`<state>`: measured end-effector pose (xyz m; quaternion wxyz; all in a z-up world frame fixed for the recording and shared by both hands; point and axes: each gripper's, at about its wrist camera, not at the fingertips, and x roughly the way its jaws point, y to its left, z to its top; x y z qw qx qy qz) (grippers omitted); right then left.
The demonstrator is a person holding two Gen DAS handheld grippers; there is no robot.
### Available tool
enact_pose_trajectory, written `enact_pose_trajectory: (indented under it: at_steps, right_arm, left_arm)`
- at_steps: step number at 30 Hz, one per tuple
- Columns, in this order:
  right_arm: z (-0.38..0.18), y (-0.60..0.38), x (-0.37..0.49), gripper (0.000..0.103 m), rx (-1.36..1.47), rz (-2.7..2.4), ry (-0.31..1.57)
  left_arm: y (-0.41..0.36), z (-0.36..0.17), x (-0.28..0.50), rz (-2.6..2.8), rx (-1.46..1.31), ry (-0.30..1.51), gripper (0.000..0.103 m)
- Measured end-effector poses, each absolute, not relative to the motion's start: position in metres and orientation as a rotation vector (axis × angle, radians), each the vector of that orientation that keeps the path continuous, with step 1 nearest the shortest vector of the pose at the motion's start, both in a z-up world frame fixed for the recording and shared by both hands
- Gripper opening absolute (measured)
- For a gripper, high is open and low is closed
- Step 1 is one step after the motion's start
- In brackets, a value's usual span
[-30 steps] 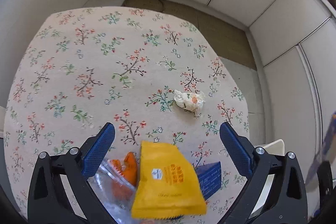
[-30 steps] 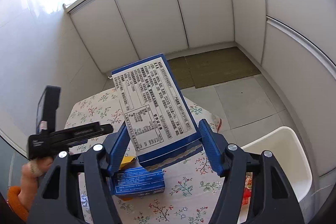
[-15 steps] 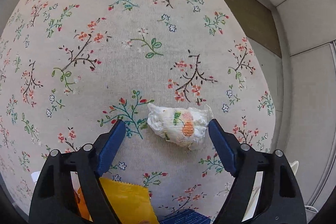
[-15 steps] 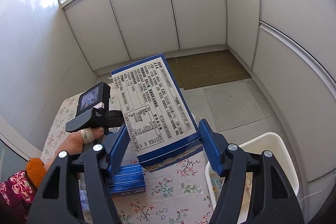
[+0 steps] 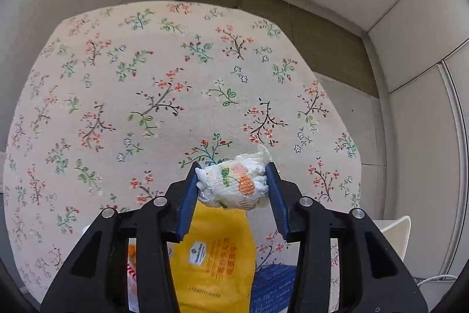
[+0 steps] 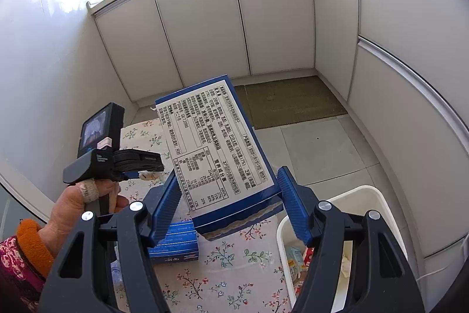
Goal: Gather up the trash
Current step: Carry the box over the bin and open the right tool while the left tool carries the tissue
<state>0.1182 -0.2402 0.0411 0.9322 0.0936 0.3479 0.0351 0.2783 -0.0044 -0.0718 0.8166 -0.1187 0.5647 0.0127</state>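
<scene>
Crumpled tissue [image 5: 234,184] in left tool [image 5: 233,176]

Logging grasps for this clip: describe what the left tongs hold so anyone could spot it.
On the floral tablecloth, look just beyond the yellow snack packet. Between the left tongs sits a crumpled white paper napkin with an orange and green print, the only soft wad among flat packets and boxes.
</scene>
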Motion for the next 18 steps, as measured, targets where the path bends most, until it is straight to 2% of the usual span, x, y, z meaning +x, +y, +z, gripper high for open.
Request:
enact_pose_trajectory:
  at_steps: [8, 18]
  right_arm:
    - [0.049, -0.253, 0.089, 0.065, 0.187, 0.076, 0.676]
    - [0.049, -0.282, 0.049, 0.065, 0.132, 0.034, 0.661]
  left_arm:
    - [-0.025, -0.014, 0.213, -0.009, -0.157, 1.063, 0.042]
    - [-0.061, 0.011, 0.129, -0.102, -0.172, 0.973, 0.042]
